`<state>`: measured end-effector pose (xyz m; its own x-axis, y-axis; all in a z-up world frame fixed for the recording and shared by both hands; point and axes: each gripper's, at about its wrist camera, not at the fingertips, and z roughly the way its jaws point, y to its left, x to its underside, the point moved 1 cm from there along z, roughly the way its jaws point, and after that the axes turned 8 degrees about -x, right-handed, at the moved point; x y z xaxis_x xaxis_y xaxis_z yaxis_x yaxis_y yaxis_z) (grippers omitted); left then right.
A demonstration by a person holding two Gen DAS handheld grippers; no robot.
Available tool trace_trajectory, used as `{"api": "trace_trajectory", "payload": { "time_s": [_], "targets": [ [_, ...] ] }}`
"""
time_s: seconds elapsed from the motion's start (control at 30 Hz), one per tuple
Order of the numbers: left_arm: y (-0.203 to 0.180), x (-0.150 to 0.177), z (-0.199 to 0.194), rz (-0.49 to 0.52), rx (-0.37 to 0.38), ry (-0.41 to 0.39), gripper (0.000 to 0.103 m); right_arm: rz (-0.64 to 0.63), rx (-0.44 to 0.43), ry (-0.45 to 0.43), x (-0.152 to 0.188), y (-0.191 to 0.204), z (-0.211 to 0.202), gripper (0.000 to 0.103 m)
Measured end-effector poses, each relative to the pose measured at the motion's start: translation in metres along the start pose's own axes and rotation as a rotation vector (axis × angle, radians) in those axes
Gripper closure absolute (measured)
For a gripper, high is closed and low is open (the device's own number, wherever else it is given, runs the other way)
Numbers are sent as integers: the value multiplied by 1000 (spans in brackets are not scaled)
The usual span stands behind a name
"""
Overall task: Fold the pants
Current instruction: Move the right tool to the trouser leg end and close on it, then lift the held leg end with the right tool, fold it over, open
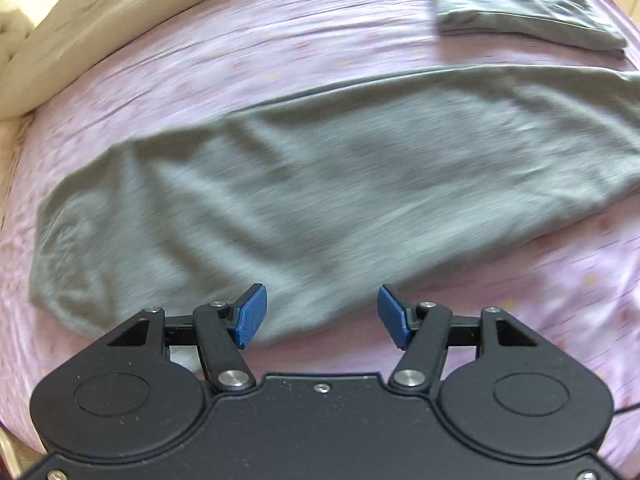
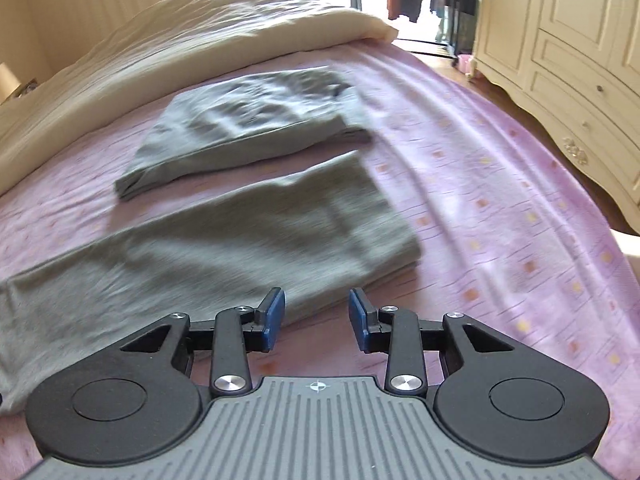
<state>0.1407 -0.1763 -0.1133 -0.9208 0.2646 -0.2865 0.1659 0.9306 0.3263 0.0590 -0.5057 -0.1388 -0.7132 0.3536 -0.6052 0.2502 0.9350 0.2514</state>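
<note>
Grey-green pants lie stretched out lengthwise across the pink bed sheet, one leg laid on the other. My left gripper hovers over their near edge with its blue pads wide apart and nothing between them. In the right wrist view the same pants run from lower left to the middle, their wide end near the centre. My right gripper hangs just off that end's near edge, open, with only sheet between its pads.
A second grey-green garment, folded flat, lies farther back on the sheet. A cream duvet is bunched along the bed's far side. A cream wardrobe with drawers stands past the bed's right edge.
</note>
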Motion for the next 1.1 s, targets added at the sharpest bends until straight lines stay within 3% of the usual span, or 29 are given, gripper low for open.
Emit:
{"api": "trace_trajectory", "payload": {
  "time_s": [0.17, 0.4, 0.6, 0.73, 0.8, 0.83, 1.03, 1.1],
  "targets": [
    [-40, -27, -4, 18, 5, -2, 37, 89, -30, 15, -15, -40, 17, 65],
    [-57, -43, -4, -19, 9, 45, 37, 314, -115, 118, -11, -71, 62, 64],
    [-67, -63, -3, -38, 13, 54, 38, 410, -133, 52, -21, -80, 74, 63],
    [-81, -86, 0, -49, 25, 48, 38, 423, -154, 81, -30, -85, 80, 65],
    [-89, -99, 5, -59, 29, 39, 38, 432, -191, 97, -32, -89, 80, 86],
    [-93, -107, 8, -64, 27, 36, 38, 431, -211, 98, -33, -90, 79, 89],
    [-104, -145, 38, -126, 19, 66, 39, 303, -214, 62, -46, -71, 55, 90],
    [-105, -156, 50, -140, -3, 76, 45, 291, -229, 53, -52, -67, 48, 90]
  ]
}}
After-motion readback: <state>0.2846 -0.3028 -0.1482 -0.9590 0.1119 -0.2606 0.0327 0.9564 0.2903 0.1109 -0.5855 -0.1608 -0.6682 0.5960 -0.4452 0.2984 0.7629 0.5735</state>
